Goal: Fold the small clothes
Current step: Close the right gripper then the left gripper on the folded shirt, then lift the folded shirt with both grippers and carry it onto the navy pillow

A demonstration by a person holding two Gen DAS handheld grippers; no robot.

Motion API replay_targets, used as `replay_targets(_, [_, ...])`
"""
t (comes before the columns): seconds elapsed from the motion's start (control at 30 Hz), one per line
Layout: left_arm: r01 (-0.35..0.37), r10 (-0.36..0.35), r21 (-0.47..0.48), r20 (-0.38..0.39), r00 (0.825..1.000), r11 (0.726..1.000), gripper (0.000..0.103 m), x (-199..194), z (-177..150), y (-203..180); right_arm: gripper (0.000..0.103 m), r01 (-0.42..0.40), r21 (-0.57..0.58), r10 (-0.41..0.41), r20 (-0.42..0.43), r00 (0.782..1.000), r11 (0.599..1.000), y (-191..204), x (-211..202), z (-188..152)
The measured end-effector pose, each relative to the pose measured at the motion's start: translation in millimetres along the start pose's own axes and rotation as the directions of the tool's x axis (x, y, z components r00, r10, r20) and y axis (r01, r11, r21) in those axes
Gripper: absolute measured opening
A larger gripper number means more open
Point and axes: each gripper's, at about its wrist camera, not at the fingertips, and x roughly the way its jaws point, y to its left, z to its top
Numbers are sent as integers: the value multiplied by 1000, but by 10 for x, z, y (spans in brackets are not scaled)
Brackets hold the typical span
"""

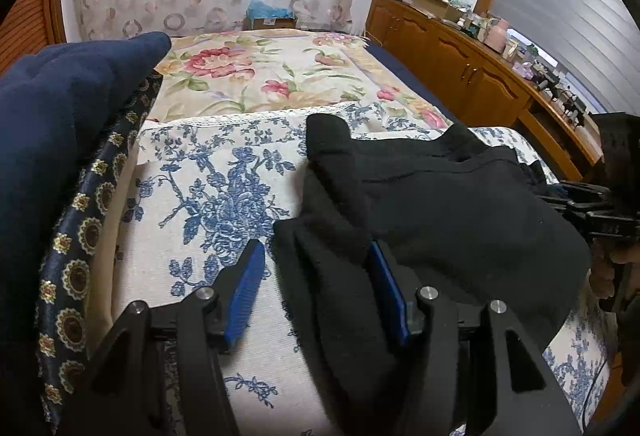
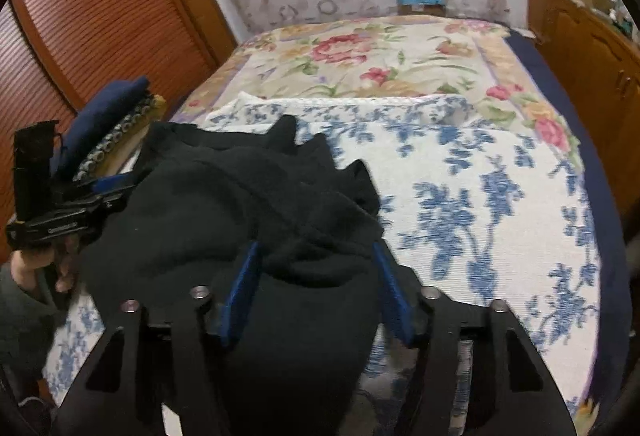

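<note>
A black garment (image 1: pixel 460 204) lies bunched on the blue-flowered cloth (image 1: pixel 208 196) that covers the bed. My left gripper (image 1: pixel 314 272) points down at its left edge. The fabric lies against the right blue pad (image 1: pixel 386 284), while a strip of bedcloth shows between it and the left pad, so the jaws stand open. In the right wrist view the black garment (image 2: pixel 200 220) fills the gap of my right gripper (image 2: pixel 316 276). Both blue pads (image 2: pixel 242 284) press on a bunched fold. Each gripper shows at the edge of the other's view, the left gripper (image 2: pixel 76 208) and the right gripper (image 1: pixel 592 208).
A stack of folded clothes, navy (image 1: pixel 60 124) over a dark medallion print (image 1: pixel 92 220), sits at the bed's left side (image 2: pixel 116 104). A rose-patterned blanket (image 1: pixel 264 76) covers the far bed. A wooden cabinet (image 1: pixel 460 64) with clutter runs along the right, louvred doors (image 2: pixel 100 16) on the left.
</note>
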Motion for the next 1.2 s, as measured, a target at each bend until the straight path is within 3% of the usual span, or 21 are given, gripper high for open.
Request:
replay_targets(0.13, [62,-62,-10,-8,998,998,31,8,17,-19,42,-43,-9,43,-15,999,999,59,50,1])
replay_targets(0.2, [98,-98,-14,-7,995,995,14,-18,24,-28,34,-67,-16,67,-22,998,998,85,69,8])
replay_targets(0.23, [108,-108,-15,3,994,994,13,-53,24,-37,31,-77,-27,77,-21,997,997,111,68,6])
replay_targets(0.37, [142,-141,-3,76,987,990,11,-336,28,-106,21,-72,-77,74,22,997,994,209,-64,7])
replay_targets(0.53, [153,-158,43,181,971,987,10,-803,29,-269,19,-69,-121,86,140,986,990,388,-407,32])
replay_targets(0.83, [30,-51,66,334,941,997,10,-1472,77,-178,18,-54,-227,107,231,967,973,825,-712,409])
replay_targets(1.0, [-40,22,36,415,910,999,10,-1823,45,59,18,-48,-332,137,249,959,942,1183,-749,729])
replay_targets(1.2, [-106,116,-48,493,862,993,10,-2172,-82,464,18,-48,-491,182,228,957,870,1816,-629,1234])
